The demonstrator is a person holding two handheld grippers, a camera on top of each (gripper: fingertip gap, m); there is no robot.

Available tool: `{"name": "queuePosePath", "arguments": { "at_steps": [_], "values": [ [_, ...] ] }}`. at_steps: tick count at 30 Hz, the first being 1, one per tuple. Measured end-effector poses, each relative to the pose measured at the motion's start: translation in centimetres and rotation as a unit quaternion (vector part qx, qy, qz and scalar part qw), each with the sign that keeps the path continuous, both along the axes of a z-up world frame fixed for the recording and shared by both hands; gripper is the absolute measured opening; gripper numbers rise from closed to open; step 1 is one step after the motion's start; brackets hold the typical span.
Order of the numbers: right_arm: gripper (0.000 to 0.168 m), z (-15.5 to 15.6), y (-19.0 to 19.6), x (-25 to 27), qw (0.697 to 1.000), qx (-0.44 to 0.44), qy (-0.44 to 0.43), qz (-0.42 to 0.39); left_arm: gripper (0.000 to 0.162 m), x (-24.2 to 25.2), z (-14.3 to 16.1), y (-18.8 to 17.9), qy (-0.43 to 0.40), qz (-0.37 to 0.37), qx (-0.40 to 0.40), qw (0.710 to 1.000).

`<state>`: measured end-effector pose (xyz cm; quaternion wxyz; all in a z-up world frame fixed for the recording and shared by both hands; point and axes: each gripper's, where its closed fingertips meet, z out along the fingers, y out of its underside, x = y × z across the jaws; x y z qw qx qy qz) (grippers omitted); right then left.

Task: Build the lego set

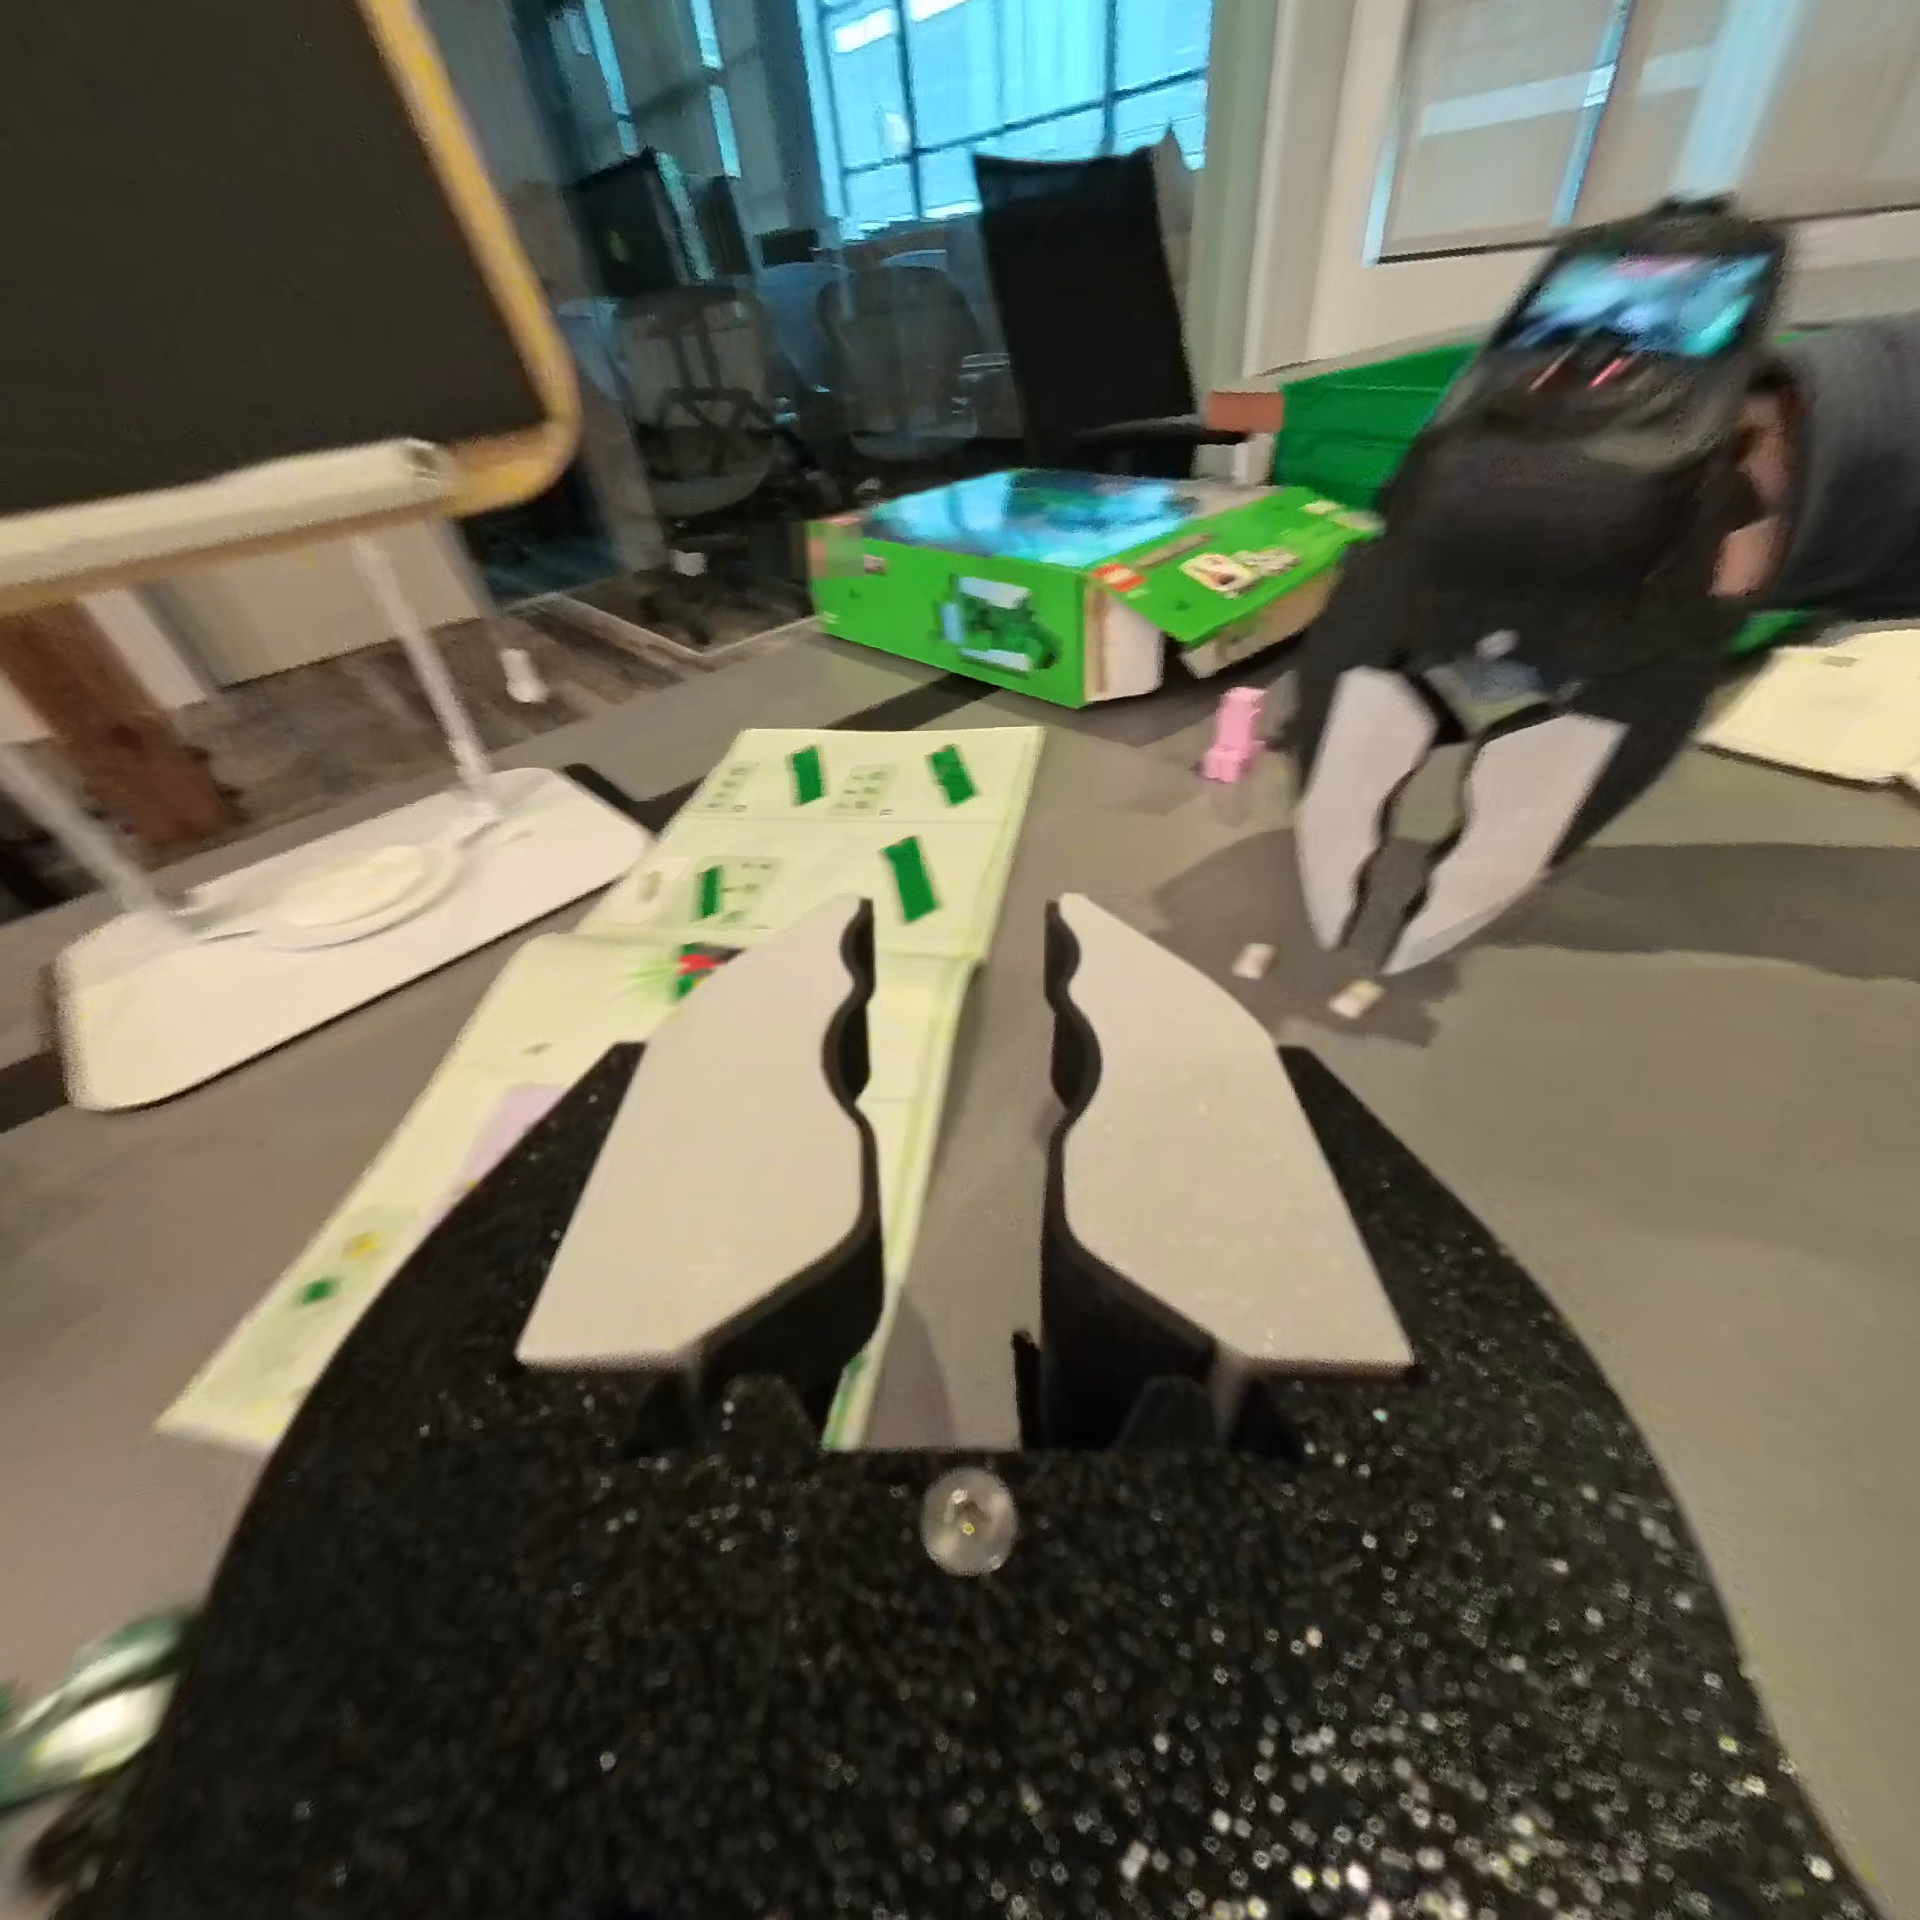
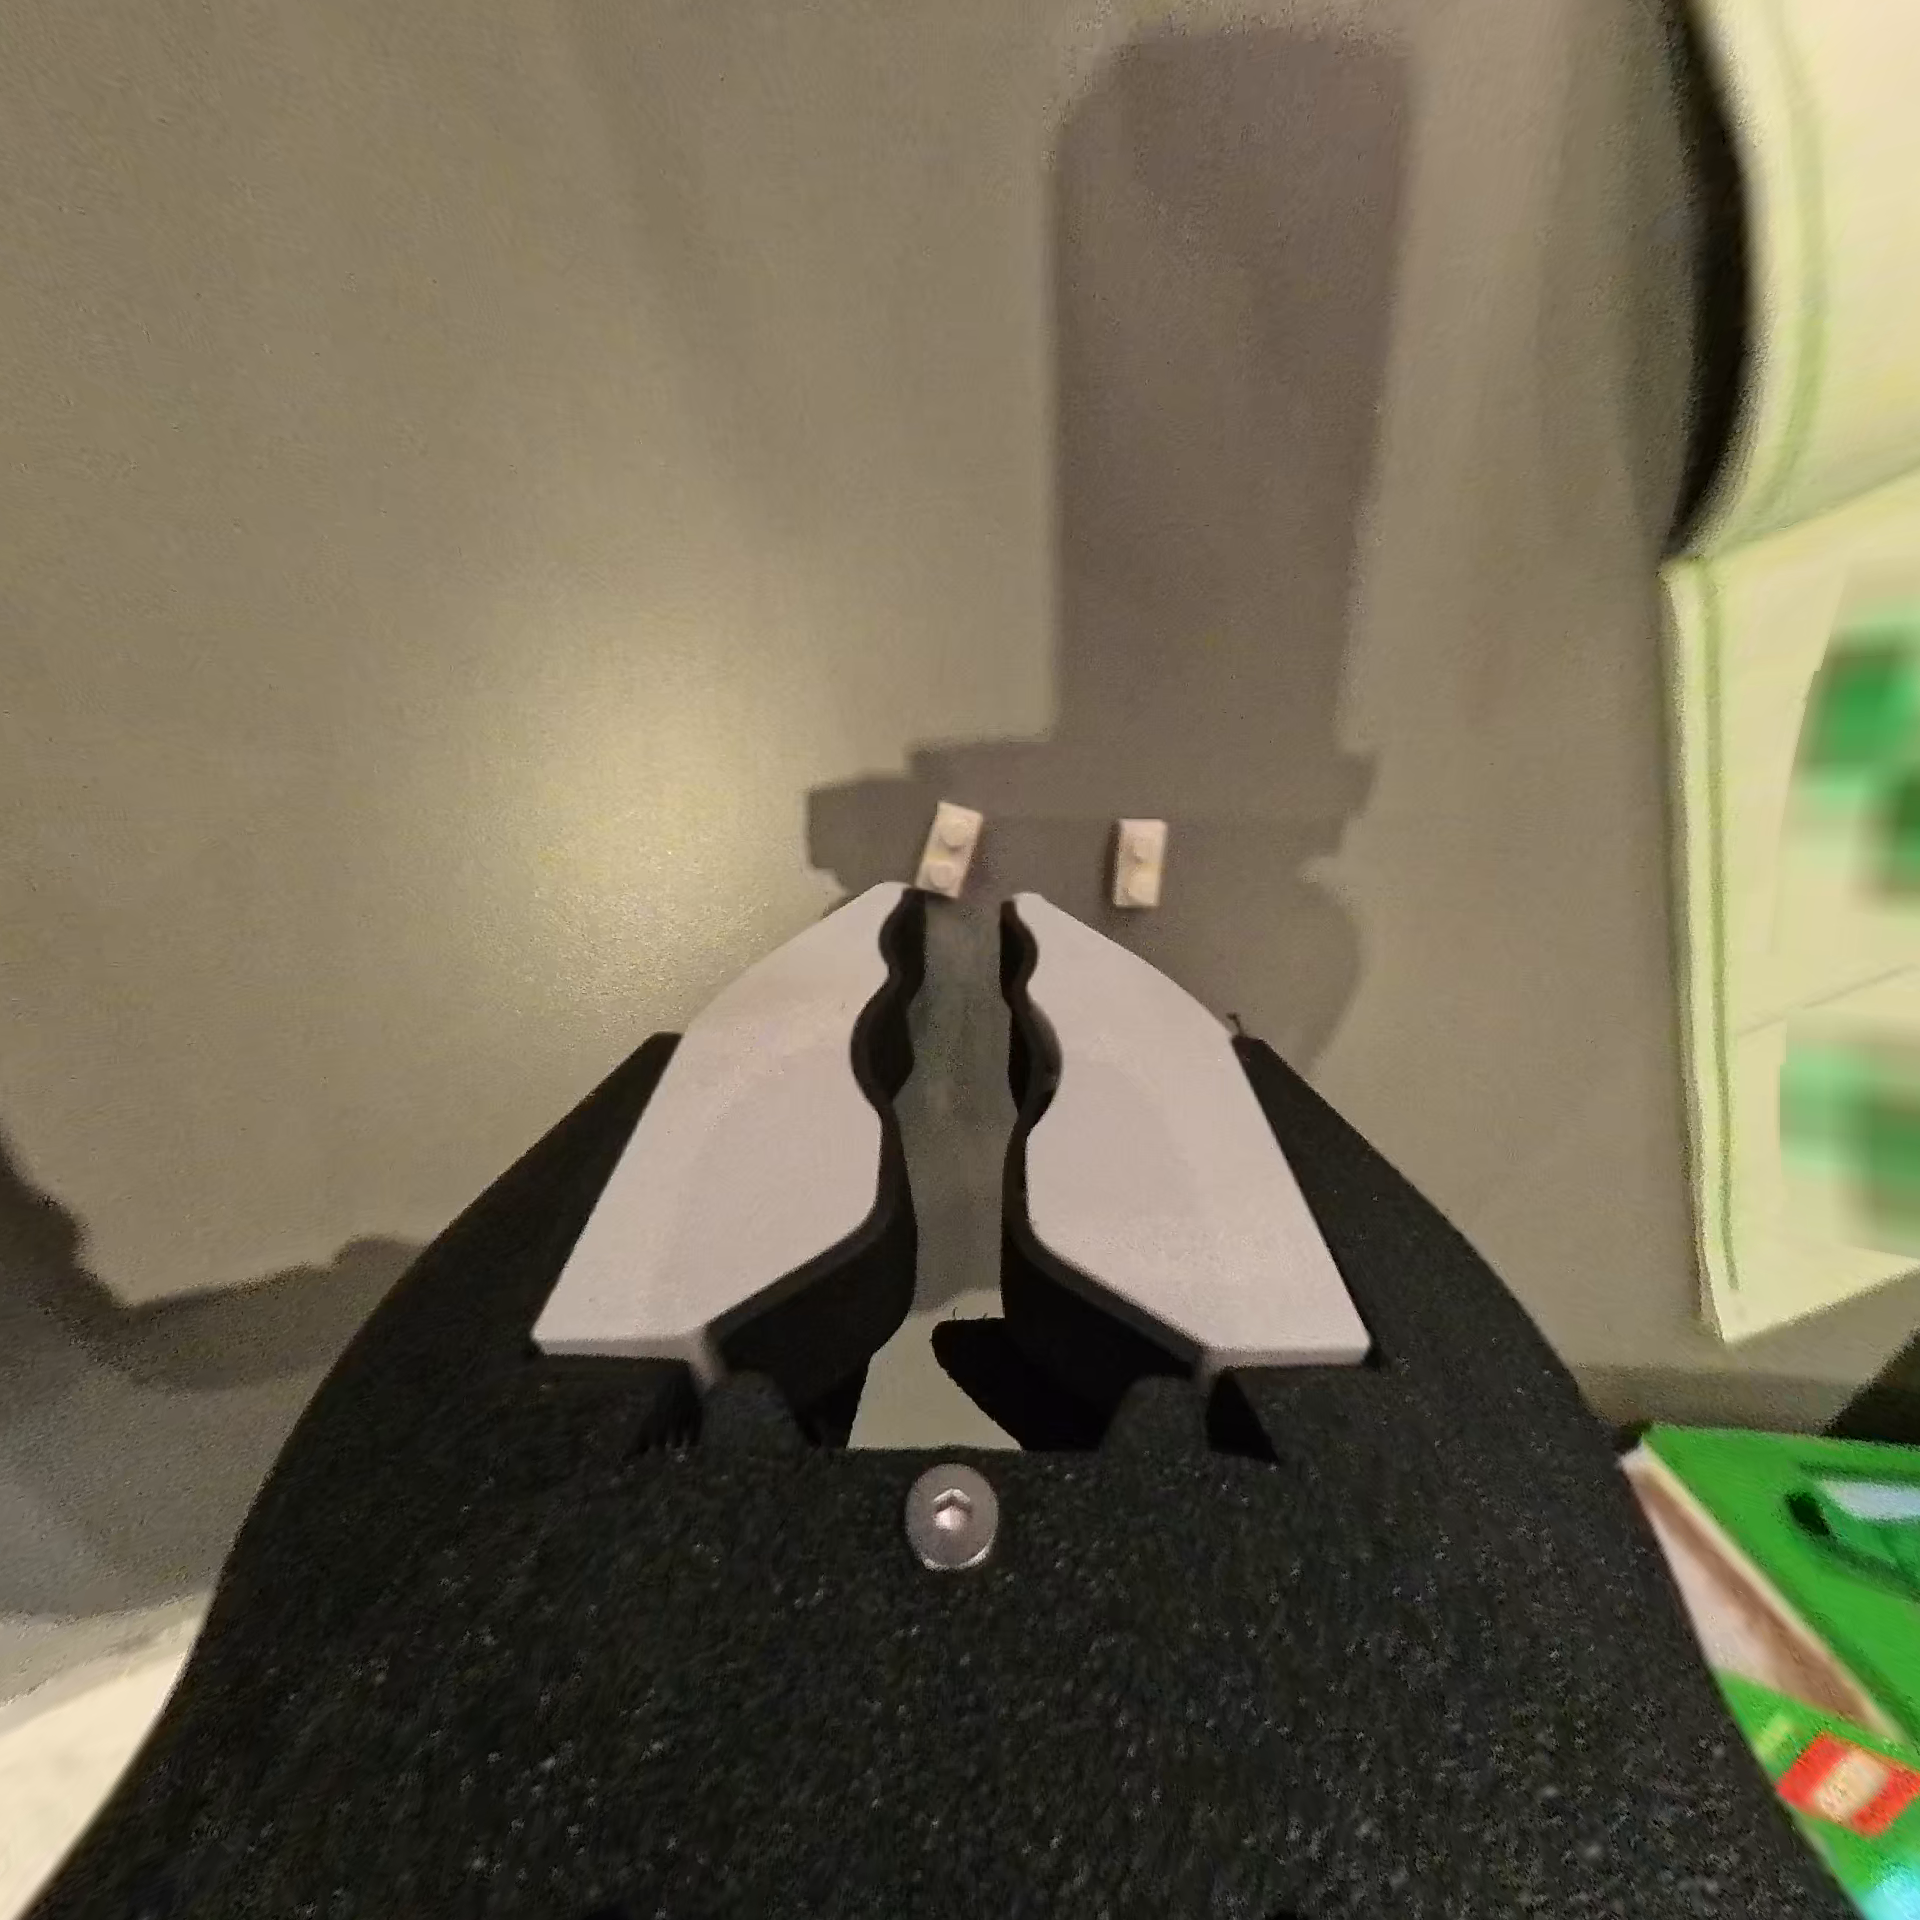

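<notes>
Two small white two-stud plates lie on the grey table. In the right wrist view one plate [image 2: 949, 847] lies just beyond my right gripper [image 2: 961, 899], and the other plate [image 2: 1139, 862] lies a little to its right. The right gripper is open with a narrow gap and holds nothing. In the left wrist view my left gripper [image 1: 961, 914] is open and empty above the open instruction booklet [image 1: 852, 831]. The right gripper [image 1: 1366, 951] shows farther off, tips down near the two plates [image 1: 1252, 961] [image 1: 1356, 1000]. A small pink figure [image 1: 1236, 732] stands behind.
The green set box [image 1: 1039, 582] lies open at the back of the table, its corner also in the right wrist view [image 2: 1808, 1621]. A white lamp base [image 1: 343, 914] sits at the left. The booklet edge [image 2: 1787, 935] is at the right. Paper sheets [image 1: 1829, 717] lie far right.
</notes>
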<state>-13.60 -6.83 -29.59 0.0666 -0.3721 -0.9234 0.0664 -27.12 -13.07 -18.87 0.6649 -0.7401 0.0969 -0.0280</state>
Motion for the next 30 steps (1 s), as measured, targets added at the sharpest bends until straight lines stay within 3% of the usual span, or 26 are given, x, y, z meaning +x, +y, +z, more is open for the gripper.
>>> {"name": "queuePosePath", "arguments": {
  "at_steps": [2, 4, 9, 12, 15, 19, 23, 30],
  "values": [
    [0.01, 2.0, 0.1, -0.8, 0.995, -0.036, 0.077, -0.045, 0.03, -2.8, 0.9, -1.4, 0.018, 0.057, 0.015, 0.998],
    [0.008, 4.7, 0.0, -2.4, 0.97, -0.093, 0.203, -0.099, 0.027, -6.6, 1.9, -4.0, 0.025, 0.13, 0.042, 0.99],
    [0.011, 9.0, -0.8, -4.9, 0.828, -0.249, 0.459, -0.202, 0.024, -15.4, 0.9, -11.7, 0.006, 0.28, 0.051, 0.959],
    [0.013, 8.2, -0.4, -5.6, 0.785, -0.228, 0.533, -0.22, 0.024, -18.7, -1.2, -15.0, 0.014, 0.344, 0.024, 0.939],
    [0.013, 7.7, -1.4, -6.0, 0.78, -0.218, 0.551, -0.199, 0.022, -20.1, -2.7, -16.4, 0.03, 0.371, 0.006, 0.928],
    [0.016, 7.4, -2.1, -6.2, 0.792, -0.202, 0.548, -0.178, 0.021, -19.6, -3.1, -15.5, 0.068, 0.363, -0.012, 0.929],
    [0.015, 7.8, -2.0, -5.9, 0.781, -0.22, 0.556, -0.181, 0.022, -19.0, -3.3, -15.2, 0.104, 0.36, -0.025, 0.927],
    [0.011, 7.8, -2.2, -5.9, 0.781, -0.246, 0.547, -0.174, 0.035, -20.9, -1.4, -19.2, 0.05, 0.408, 0.024, 0.911]
  ]
}}
